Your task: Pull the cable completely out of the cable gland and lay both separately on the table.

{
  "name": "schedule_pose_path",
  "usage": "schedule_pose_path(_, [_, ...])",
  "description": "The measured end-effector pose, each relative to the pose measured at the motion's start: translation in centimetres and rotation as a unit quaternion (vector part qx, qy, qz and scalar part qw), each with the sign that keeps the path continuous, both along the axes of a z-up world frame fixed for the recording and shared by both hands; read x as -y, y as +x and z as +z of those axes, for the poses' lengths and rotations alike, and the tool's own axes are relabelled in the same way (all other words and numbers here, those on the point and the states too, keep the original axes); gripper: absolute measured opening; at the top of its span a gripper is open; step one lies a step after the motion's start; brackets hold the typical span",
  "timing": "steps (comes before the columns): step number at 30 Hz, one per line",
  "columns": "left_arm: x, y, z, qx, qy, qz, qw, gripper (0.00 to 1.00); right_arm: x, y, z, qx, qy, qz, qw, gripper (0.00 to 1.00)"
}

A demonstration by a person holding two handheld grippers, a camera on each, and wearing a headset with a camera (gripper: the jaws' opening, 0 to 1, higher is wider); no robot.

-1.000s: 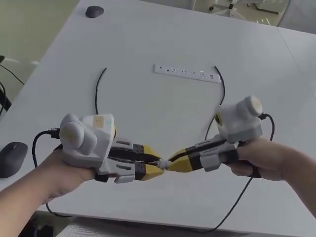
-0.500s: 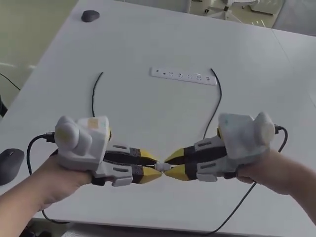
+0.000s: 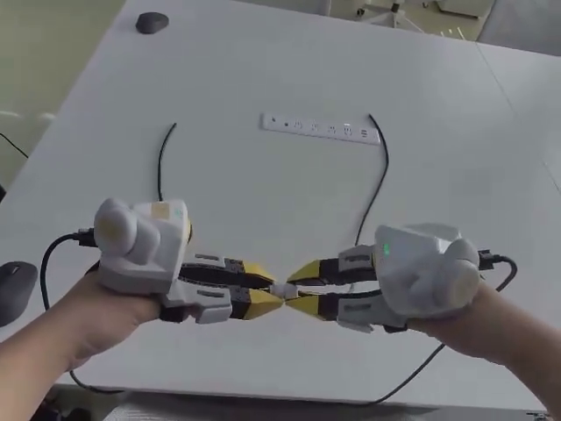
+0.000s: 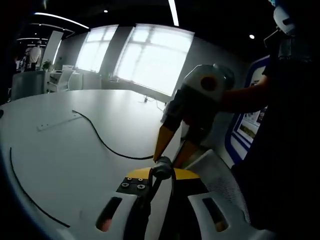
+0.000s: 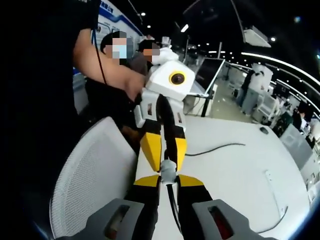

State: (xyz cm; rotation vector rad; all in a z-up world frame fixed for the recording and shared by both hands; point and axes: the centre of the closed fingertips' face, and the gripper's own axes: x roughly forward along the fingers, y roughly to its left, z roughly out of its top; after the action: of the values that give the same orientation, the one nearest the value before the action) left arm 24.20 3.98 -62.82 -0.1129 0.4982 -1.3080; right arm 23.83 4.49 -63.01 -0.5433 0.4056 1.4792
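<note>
Above the near edge of the white table [image 3: 263, 202], my two grippers meet tip to tip. Between the tips sits the small pale cable gland [image 3: 283, 289]. My right gripper [image 3: 294, 289] has its yellow jaws spread a little and shut on the gland [image 5: 168, 171]. A thin black cable [image 5: 173, 200] runs from the gland back between those jaws. My left gripper [image 3: 273, 295] faces it with its jaws close together, shut on the dark cable [image 4: 150, 187] just behind the gland [image 4: 161, 167].
A white power strip [image 3: 320, 129] lies mid-table, its black cord [image 3: 379, 180] curving toward me. A loose black cable [image 3: 161, 158] lies to the left. One mouse [image 3: 151, 22] sits at the far left corner, another [image 3: 13, 291] at the near left edge.
The right gripper has dropped lower and rolled, so its body now faces me. Both grippers stay tip to tip on the gland. The head camera has shifted.
</note>
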Motion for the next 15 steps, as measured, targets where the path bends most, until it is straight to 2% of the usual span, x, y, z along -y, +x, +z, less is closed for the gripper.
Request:
schedule_pose_path(4, [0.04, -0.08, 0.05, 0.001, 0.000, -0.003, 1.0000, 0.15, 0.02, -0.10, 0.04, -0.012, 0.003, -0.006, 0.9999, 0.08])
schedule_pose_path(6, [0.15, -0.27, -0.06, 0.003, 0.003, -0.007, 1.0000, 0.15, 0.09, -0.28, -0.13, -0.035, 0.004, -0.013, 0.9993, 0.08])
schedule_pose_path(7, [0.18, -0.29, -0.11, 0.004, 0.003, -0.008, 1.0000, 0.15, 0.12, -0.24, -0.16, -0.032, 0.005, -0.011, 0.9994, 0.08])
schedule_pose_path(9, [0.29, -0.32, -0.24, 0.006, 0.005, -0.010, 0.9999, 0.15, 0.22, -0.31, -0.22, -0.054, 0.012, -0.018, 0.9983, 0.09])
schedule_pose_path(11, [0.44, -0.44, -0.32, 0.009, 0.009, -0.015, 0.9998, 0.15, 0.35, 0.01, -0.01, -0.078, 0.026, -0.034, 0.9960, 0.14])
schedule_pose_path(14, [0.50, -0.41, -0.16, 0.018, 0.008, -0.018, 0.9996, 0.15, 0.89, 0.19, 0.25, -0.160, 0.038, -0.058, 0.9846, 0.20])
schedule_pose_path(15, [0.52, -0.42, 0.00, 0.023, 0.007, -0.019, 0.9995, 0.15, 0.93, 0.20, 0.57, -0.214, 0.053, -0.068, 0.9732, 0.23])
